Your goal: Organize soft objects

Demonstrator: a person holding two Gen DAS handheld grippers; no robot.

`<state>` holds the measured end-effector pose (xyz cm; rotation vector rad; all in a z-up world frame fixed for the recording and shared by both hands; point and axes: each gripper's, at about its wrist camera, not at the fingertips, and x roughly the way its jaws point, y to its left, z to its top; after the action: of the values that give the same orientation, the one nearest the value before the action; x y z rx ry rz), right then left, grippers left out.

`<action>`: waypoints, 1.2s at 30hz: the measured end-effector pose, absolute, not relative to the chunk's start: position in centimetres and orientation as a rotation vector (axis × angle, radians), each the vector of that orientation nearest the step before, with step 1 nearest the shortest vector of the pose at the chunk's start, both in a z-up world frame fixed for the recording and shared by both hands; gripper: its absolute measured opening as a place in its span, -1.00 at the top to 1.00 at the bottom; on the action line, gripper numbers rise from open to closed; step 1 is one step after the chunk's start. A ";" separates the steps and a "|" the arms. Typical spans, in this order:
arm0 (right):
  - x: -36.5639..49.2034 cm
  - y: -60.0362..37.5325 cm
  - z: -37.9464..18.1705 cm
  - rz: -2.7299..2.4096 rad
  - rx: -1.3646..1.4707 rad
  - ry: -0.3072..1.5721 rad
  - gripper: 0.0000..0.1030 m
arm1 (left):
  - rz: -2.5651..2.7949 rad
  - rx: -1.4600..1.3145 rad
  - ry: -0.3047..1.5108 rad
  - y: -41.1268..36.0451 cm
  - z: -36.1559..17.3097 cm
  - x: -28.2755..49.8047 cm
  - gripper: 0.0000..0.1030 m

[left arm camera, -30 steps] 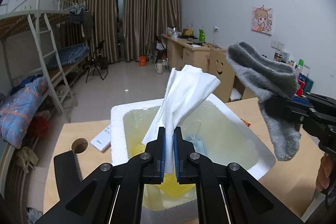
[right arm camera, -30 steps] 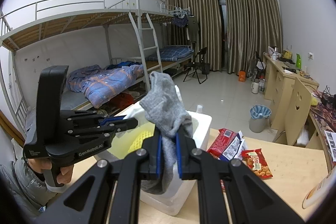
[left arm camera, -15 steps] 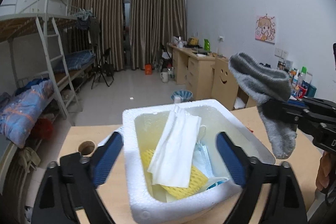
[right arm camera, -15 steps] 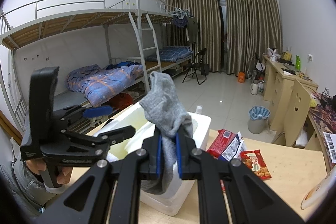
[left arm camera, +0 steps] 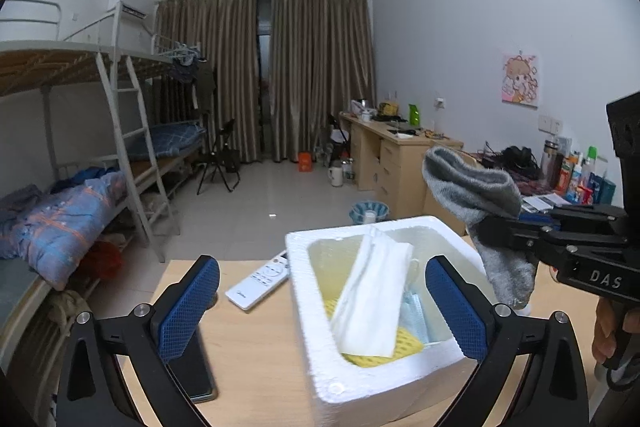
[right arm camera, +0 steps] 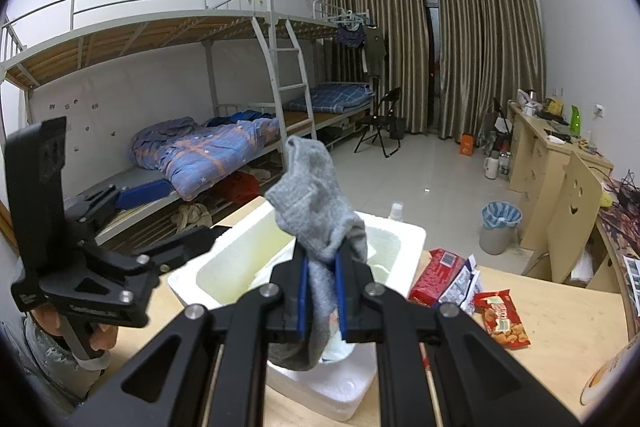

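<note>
A white foam box (left arm camera: 320, 375) stands on the wooden table; it also shows in the right wrist view (right arm camera: 224, 251). Inside lie a white cloth (left arm camera: 372, 303), a yellow mesh piece (left arm camera: 404, 347) and a light blue mask (left arm camera: 416, 311). My left gripper (left arm camera: 320, 311) is open and empty, its blue pads (left arm camera: 188, 307) wide apart near the box's front. My right gripper (right arm camera: 320, 293) is shut on a grey sock (right arm camera: 316, 211), held above the box; the sock (left arm camera: 476, 195) hangs at the box's right edge in the left wrist view.
A white remote (left arm camera: 260, 281) and a dark phone (left arm camera: 192, 375) lie on the table left of the box. Red snack packets (right arm camera: 440, 277) (right arm camera: 504, 317) lie right of it. A bunk bed (right arm camera: 224, 147), desks (left arm camera: 400, 155) and a bin (right arm camera: 500, 227) stand beyond.
My left gripper opened and let go of the white cloth, which dropped into the box. It then drew back and tilted up. The right gripper kept holding the sock nearly still.
</note>
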<state>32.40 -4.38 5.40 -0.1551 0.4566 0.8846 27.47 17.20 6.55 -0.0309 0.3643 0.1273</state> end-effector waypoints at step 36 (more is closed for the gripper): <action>34.2 -2.7 4.6 0.891 -0.102 0.486 -0.66 | 0.178 -0.057 0.366 19.6 6.2 26.6 -0.99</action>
<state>34.19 -2.74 4.64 -0.1023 0.4858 0.8910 26.57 19.59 6.24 -0.0575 0.3657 0.1779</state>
